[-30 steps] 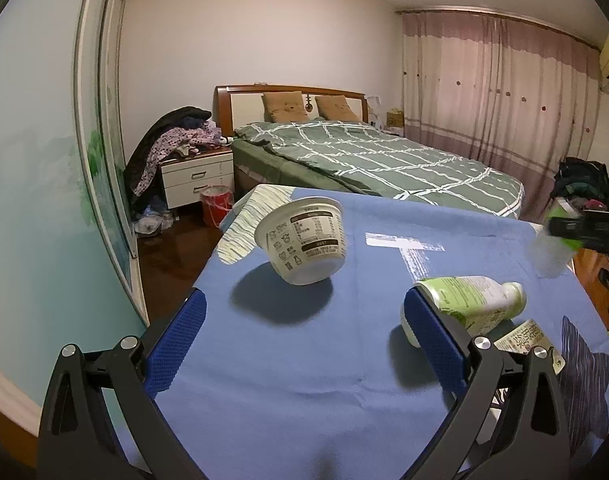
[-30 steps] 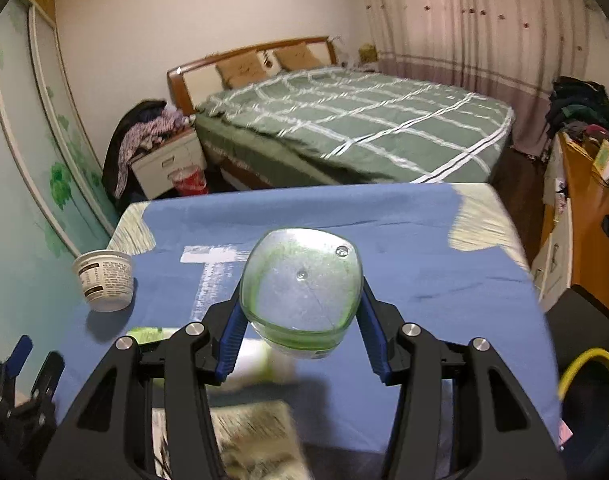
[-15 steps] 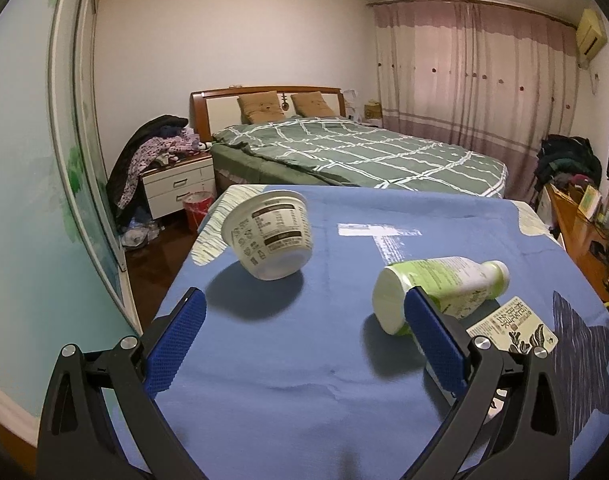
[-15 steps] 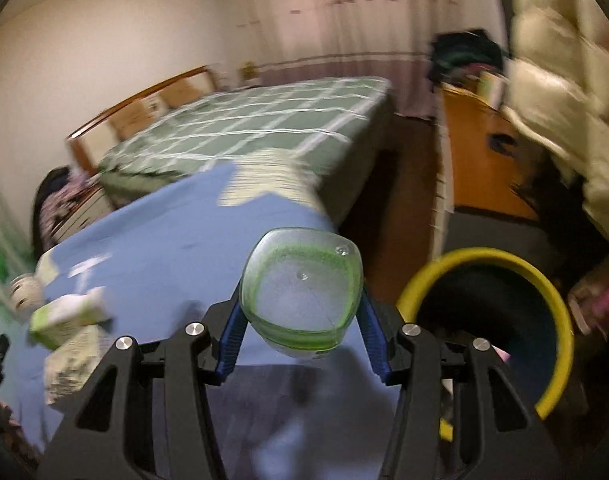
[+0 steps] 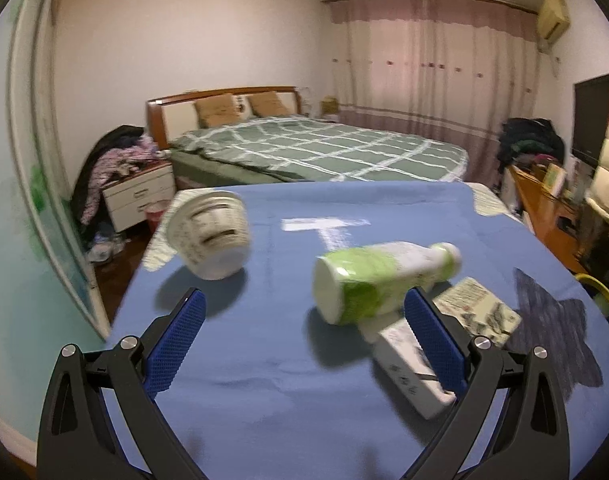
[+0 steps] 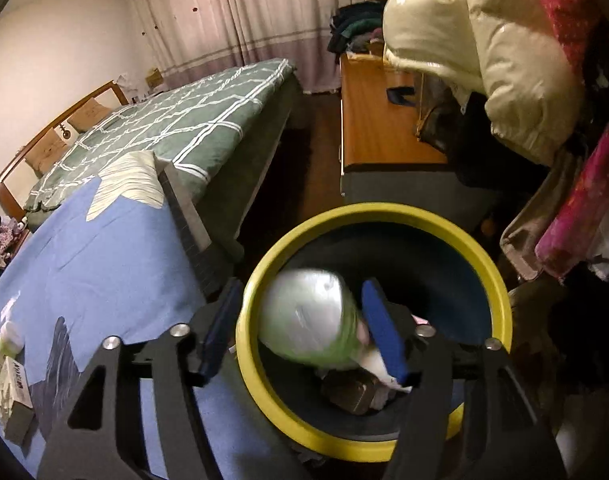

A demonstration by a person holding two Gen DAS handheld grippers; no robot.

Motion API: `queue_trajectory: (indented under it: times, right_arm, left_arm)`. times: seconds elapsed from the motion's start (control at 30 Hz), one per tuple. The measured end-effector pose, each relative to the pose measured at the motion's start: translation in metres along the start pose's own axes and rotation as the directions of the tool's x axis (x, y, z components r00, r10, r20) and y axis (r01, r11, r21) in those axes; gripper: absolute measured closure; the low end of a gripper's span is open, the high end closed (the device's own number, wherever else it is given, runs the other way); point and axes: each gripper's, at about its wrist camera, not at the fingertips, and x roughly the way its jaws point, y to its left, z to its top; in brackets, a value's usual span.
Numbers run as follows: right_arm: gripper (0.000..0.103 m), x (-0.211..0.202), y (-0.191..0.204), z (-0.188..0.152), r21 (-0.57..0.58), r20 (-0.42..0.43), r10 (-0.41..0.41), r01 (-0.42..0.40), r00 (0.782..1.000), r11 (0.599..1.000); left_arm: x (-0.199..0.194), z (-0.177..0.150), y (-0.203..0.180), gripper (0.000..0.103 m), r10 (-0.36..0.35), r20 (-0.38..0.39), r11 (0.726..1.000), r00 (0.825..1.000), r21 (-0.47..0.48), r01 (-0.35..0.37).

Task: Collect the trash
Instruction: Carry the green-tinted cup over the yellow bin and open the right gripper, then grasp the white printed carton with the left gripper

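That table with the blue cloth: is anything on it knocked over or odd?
Yes. On the blue cloth a white tub sits tipped, and a green-and-white bottle lies on its side, resting partly on a flat carton. Nothing looks spilled.

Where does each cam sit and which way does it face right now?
Left wrist: on the left tongs, low over the blue tablecloth, facing the bed; both open blue pads show, plus yogurt cup, green bottle.
Right wrist: on the right tongs, tilted down into the yellow-rimmed bin; pads spread, blurred clear cup between them.
Shared: tablecloth, bed, green bottle.
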Motion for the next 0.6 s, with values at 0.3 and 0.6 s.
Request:
queue_trajectory:
  times: [0.3, 0.6]
  right_arm:
    - [0.042, -0.001, 0.004, 0.003, -0.009, 0.021, -0.003, 0.003, 1.000, 1.000]
    - [0.042, -0.004, 0.003, 0.004, -0.009, 0.032, 0.012, -0.012, 0.999, 1.000]
  left_arm:
    - [-0.004, -0.018, -0.051, 0.005, -0.216, -0.153, 0.965, 0.964, 0.115, 0.234]
    - [0.026, -0.029, -0.074, 0.005, -0.317, -0.328, 0.935, 0.890, 0.045, 0.350]
